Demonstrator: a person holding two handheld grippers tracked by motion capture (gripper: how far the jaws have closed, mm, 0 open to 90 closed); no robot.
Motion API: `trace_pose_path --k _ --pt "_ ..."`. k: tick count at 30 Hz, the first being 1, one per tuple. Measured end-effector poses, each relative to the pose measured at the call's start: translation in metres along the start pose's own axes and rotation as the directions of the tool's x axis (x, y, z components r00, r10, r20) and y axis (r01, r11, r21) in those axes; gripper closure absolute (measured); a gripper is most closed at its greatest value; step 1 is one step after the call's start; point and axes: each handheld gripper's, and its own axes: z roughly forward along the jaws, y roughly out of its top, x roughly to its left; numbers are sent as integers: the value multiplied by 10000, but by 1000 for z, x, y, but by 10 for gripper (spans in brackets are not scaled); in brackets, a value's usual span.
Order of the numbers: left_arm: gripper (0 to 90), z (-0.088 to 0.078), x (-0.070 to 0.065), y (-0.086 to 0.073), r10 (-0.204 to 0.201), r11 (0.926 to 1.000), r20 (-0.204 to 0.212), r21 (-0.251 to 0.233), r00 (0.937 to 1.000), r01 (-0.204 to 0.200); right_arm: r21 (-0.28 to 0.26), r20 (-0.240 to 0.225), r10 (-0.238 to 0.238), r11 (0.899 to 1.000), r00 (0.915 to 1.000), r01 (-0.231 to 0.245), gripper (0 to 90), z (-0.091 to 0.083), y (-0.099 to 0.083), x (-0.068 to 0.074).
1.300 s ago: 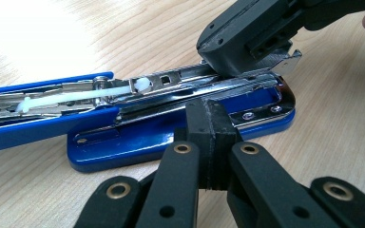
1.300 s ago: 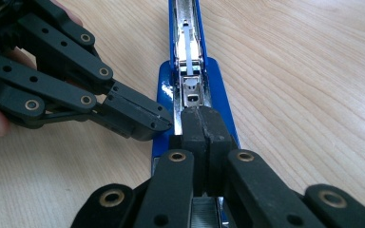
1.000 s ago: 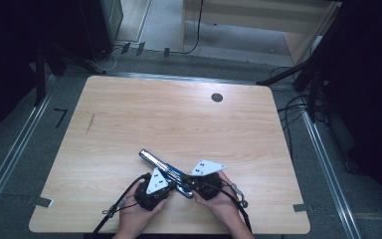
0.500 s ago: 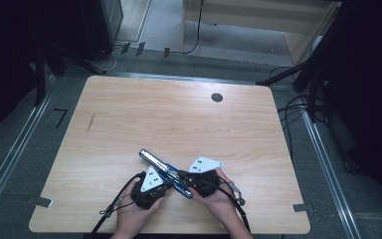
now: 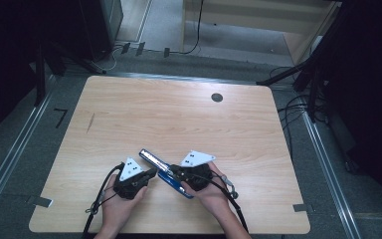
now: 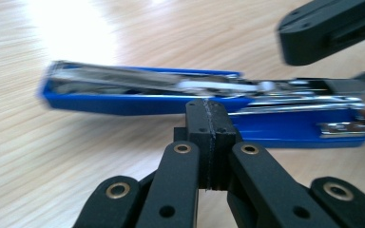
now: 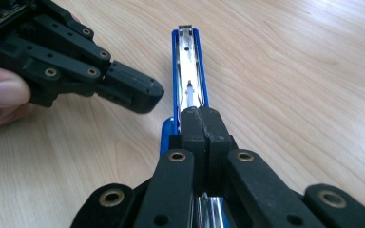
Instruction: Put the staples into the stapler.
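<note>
The blue stapler (image 5: 165,172) lies swung open near the front edge of the worktop (image 5: 179,119), its chrome staple channel facing up, between your hands. Your right claw (image 7: 203,124) is pressed together and sits over its hinge end; whether it pinches metal I cannot tell. Your left claw (image 6: 208,121), also pressed together, hovers just beside the base. Steady the base first, then lever gently.

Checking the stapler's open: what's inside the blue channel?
Inside the blue stapler, a silver magazine rail with a white pusher shows. The right tool, shut, covers the near end; staples can't be made out.
</note>
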Motion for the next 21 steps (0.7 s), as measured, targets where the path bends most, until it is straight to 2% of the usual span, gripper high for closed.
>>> trace_pose_path --k 4,8,15,21 --pt "900 -1 13 -3 -173 9997 -437 153 9989 180 -85 -53 -120 9999 9999 120 900 5 7 1" --pt "900 -2 21 -4 -455 9986 -662 229 9968 471 -42 -55 -111 9999 9999 111 900 10 12 0" --pt "900 0 28 -3 -943 9945 -610 393 9937 968 18 -134 -198 9998 9997 198 900 19 20 0" --pt "900 5 32 0 -920 9918 -714 828 9932 978 139 -180 -185 9997 9997 188 900 27 25 0"
